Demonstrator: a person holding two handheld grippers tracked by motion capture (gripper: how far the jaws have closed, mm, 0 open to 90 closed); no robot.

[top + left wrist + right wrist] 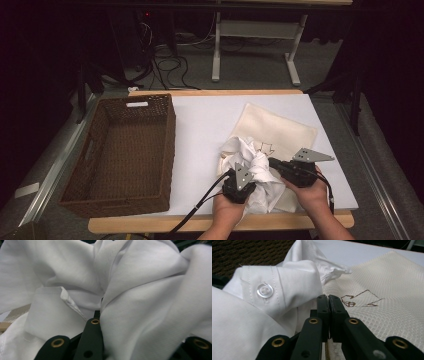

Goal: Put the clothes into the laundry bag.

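Crumpled white buttoned shirt (255, 172) atop cream mesh bag (285, 131); bagging apparently underway; right gripper (328, 305) jaws closed, seemingly pinching mesh; left gripper (240, 184) jaws' state untellable; next: open bag mouth.

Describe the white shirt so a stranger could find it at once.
On the white table, look right of the brown wicker basket, at the near edge. A cream mesh bag lies there; the white shirt is bunched on its near-left corner, smooth, crumpled fabric with a clear cuff button.

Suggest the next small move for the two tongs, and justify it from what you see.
Probably lift the white shirt toward the wicker basket: both tongs, left and right, sit at the crumpled shirt lying on the cream mesh bag, and the basket looks empty.
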